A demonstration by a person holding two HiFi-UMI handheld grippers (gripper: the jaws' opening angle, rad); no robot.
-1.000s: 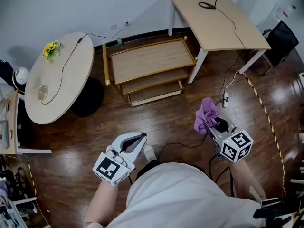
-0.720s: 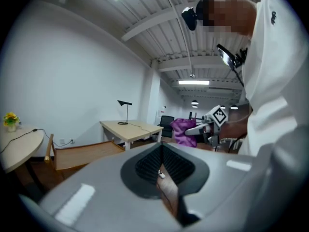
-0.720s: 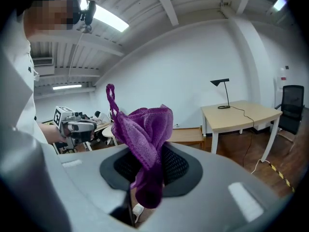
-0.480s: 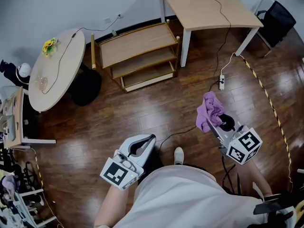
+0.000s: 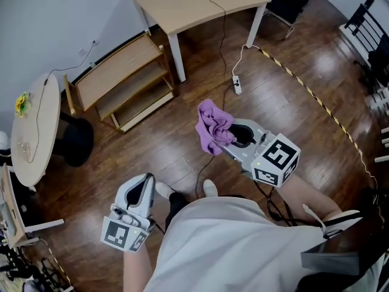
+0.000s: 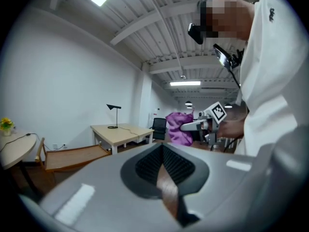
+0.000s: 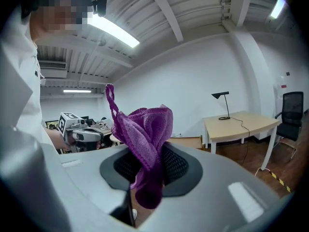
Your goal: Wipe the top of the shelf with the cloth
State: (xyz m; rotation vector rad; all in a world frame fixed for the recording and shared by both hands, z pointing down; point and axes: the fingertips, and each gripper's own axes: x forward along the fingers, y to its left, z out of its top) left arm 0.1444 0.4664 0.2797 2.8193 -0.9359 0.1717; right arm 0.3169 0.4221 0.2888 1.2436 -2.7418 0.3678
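At the far left of the head view stands a round table [image 5: 33,132]. Just right of it, in the upper left, is the shelf [image 5: 115,69], its top bare and well apart from you. Your left gripper [image 5: 144,184] hangs at lower left over the floor [image 5: 152,145]. Its own view shows the jaws brought together with nothing between them. Right of the shelf, a desk [image 5: 194,2] sits at the top edge. Near the middle of the frame the purple cloth [image 5: 213,125] bunches out of your right gripper [image 5: 223,137], whose jaws are clamped on it. In that gripper's view the cloth is pinched at its lower folds, and most of it stands loose above the pads. You are, I judge, in the approach: cloth in hand, wiping not begun. The next move calls for walking toward the upper left to the shelf. Then lower the right gripper until the loose bunch presses flat on the top board, and sweep along it.
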